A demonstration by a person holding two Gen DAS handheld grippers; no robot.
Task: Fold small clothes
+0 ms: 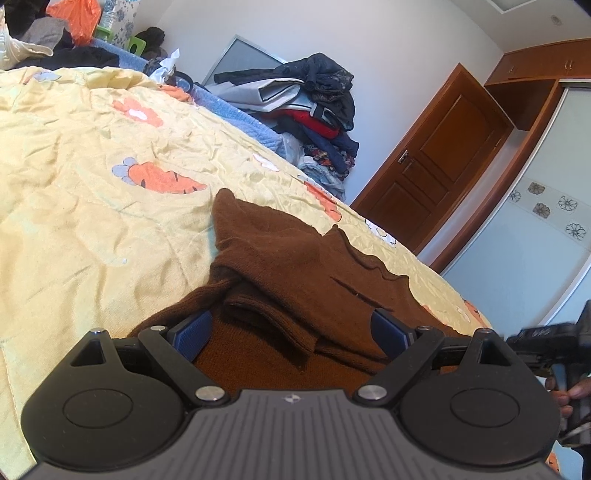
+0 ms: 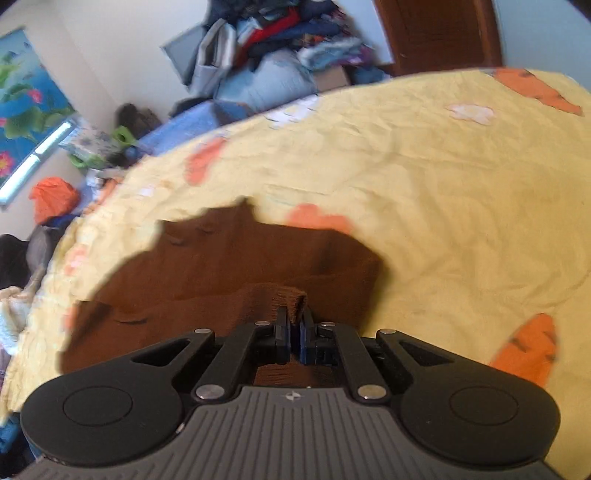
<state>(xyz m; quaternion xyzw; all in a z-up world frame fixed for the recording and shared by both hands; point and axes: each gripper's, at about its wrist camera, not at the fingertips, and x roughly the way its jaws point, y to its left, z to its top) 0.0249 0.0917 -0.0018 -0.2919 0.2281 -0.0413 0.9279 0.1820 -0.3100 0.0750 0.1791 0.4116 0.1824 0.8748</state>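
garment [image 1: 295, 266]: brown knit, laid rumpled on quilt [image 1: 92, 206], at 12 o'clock of both grippers
left gripper [image 1: 293, 328]: fingers spread wide over garment
right gripper [image 2: 294, 325]: fingers pinched on a raised garment fold

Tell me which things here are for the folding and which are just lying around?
For the folding:
brown sweater
left gripper, open over it
right gripper, pinching a fold of it
yellow bedspread it lies on

Just lying around:
clothes pile
orange bag
door
flower poster
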